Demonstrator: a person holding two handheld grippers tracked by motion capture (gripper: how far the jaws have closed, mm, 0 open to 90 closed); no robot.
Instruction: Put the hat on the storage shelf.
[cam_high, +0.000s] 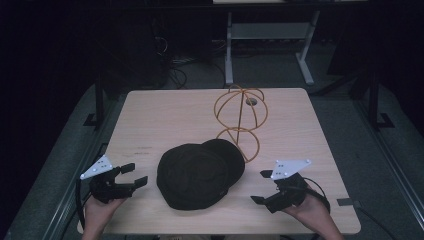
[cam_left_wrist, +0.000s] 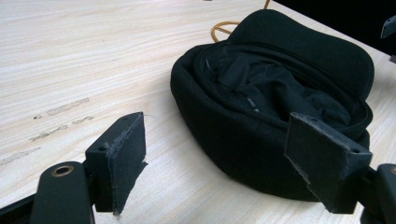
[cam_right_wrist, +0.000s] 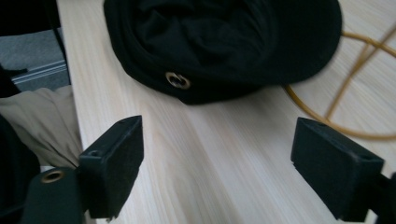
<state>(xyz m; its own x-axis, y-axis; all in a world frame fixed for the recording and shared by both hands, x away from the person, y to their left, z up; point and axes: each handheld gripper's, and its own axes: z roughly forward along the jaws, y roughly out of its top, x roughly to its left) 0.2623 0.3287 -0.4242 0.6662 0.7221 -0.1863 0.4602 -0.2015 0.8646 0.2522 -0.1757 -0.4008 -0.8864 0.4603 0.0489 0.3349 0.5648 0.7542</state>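
Looking down, we see a black cap (cam_high: 200, 175) lying upside down near the middle of the pale wooden desk (cam_high: 150, 120), its brim touching the base ring of an orange wire stand (cam_high: 240, 120) just beyond it. We hold the left hand-held gripper (cam_high: 136, 175) at the cap's left, jaws spread and empty, just beside its crown. We hold the right hand-held gripper (cam_high: 261, 186) at the cap's right, jaws spread too, near but apart from the fabric.
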